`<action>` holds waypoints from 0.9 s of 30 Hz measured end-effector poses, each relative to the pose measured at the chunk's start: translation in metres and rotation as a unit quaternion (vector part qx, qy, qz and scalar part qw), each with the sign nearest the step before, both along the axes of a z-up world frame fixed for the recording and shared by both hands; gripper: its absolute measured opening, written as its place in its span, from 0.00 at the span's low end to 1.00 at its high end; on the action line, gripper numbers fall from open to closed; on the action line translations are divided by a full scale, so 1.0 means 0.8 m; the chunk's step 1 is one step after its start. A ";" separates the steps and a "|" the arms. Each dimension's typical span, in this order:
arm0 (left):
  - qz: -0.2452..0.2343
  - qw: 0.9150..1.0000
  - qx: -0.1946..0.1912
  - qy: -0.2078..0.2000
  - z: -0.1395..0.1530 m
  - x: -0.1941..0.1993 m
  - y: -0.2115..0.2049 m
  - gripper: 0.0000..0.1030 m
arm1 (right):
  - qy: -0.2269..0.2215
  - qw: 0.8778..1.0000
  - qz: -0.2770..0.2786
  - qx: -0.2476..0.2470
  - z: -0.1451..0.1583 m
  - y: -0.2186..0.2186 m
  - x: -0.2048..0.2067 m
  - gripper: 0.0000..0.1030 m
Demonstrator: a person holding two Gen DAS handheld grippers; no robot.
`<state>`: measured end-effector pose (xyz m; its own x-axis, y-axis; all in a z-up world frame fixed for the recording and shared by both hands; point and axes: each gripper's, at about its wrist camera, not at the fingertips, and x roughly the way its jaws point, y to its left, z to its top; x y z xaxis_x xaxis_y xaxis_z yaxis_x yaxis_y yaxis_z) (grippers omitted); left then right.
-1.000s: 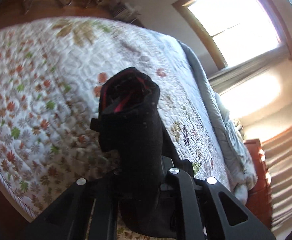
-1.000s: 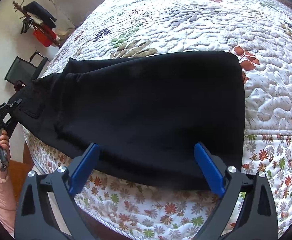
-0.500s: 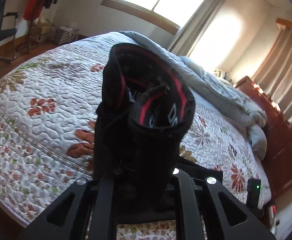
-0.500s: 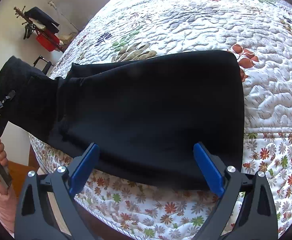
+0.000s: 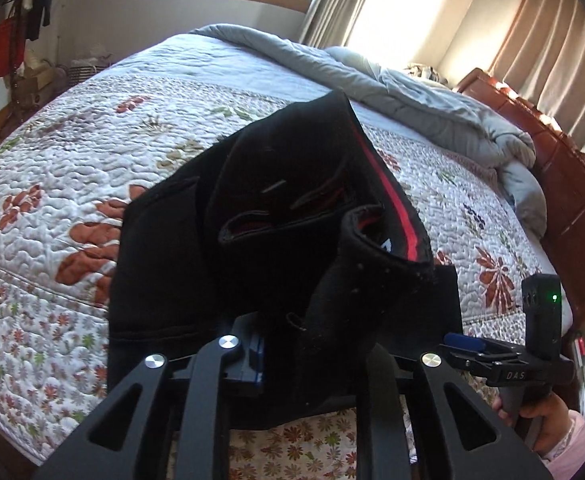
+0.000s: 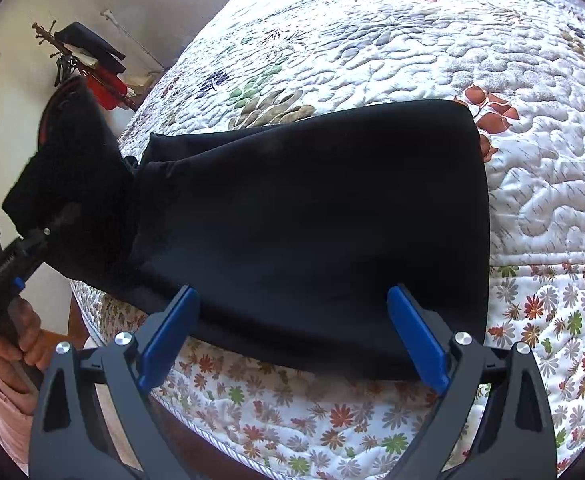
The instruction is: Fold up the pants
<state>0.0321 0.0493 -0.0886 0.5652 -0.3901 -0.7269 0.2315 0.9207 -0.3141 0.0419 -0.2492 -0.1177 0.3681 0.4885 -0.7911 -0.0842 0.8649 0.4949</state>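
The left gripper (image 5: 312,344) has its jaws clamped on the waistband (image 5: 376,220) of the pants (image 6: 312,220) and holds it lifted above the bed (image 6: 412,40). The right gripper (image 6: 292,332) has its jaws wide apart at the near edge of the pants and grips nothing.

The step, as I judge it, is to bring the waistband over to the right, onto the flat legs. To do it well, the left gripper should keep the band level, lay it edge to edge on the cuffs at the right, and let go only when the cloth rests. The right gripper could press the lower layer so it does not slide.

The pants lie near the bed's near edge, so a pull toward us may drag them off. Far and right, the quilt is free; the grey duvet (image 5: 412,88) lies well apart at the far side.
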 end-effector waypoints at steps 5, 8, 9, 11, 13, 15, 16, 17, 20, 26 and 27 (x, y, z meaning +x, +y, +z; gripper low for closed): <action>-0.023 0.999 0.000 0.028 -0.015 -0.001 -0.028 0.50 | -0.001 1.000 0.001 0.002 -0.001 -0.001 0.001 0.92; -0.052 0.996 -0.023 0.066 -0.024 -0.002 -0.043 0.63 | -0.003 1.000 0.002 0.002 0.000 -0.001 0.000 0.92; -0.060 0.995 -0.025 0.072 -0.024 -0.005 -0.047 0.64 | -0.003 1.000 0.002 0.003 0.000 -0.002 0.000 0.92; -0.074 0.993 -0.042 0.077 -0.016 -0.012 -0.044 0.64 | -0.003 1.000 0.003 0.005 0.000 -0.003 0.000 0.92; -0.085 0.987 -0.111 0.079 0.002 -0.021 -0.023 0.67 | -0.002 1.000 0.003 0.007 0.000 -0.004 -0.001 0.92; -0.070 0.981 -0.167 0.067 0.024 -0.025 0.009 0.71 | -0.001 1.000 0.003 0.008 0.000 -0.004 -0.001 0.92; -0.057 0.981 -0.178 0.058 0.031 -0.025 0.023 0.72 | -0.001 1.000 0.003 0.007 0.000 -0.005 -0.001 0.92; -0.033 0.981 -0.185 0.045 0.039 -0.023 0.043 0.75 | -0.001 1.000 0.002 0.006 0.000 -0.005 -0.001 0.92; 0.021 0.990 -0.135 0.041 0.034 -0.010 0.074 0.75 | -0.002 1.000 0.001 -0.002 0.000 -0.001 0.000 0.92; 0.049 0.995 0.028 0.085 -0.032 0.015 0.058 0.71 | -0.001 1.000 0.002 -0.017 -0.001 0.007 0.001 0.92; 0.045 0.994 0.051 0.080 -0.037 0.015 0.049 0.76 | 0.000 1.000 0.002 -0.018 -0.001 0.008 0.001 0.92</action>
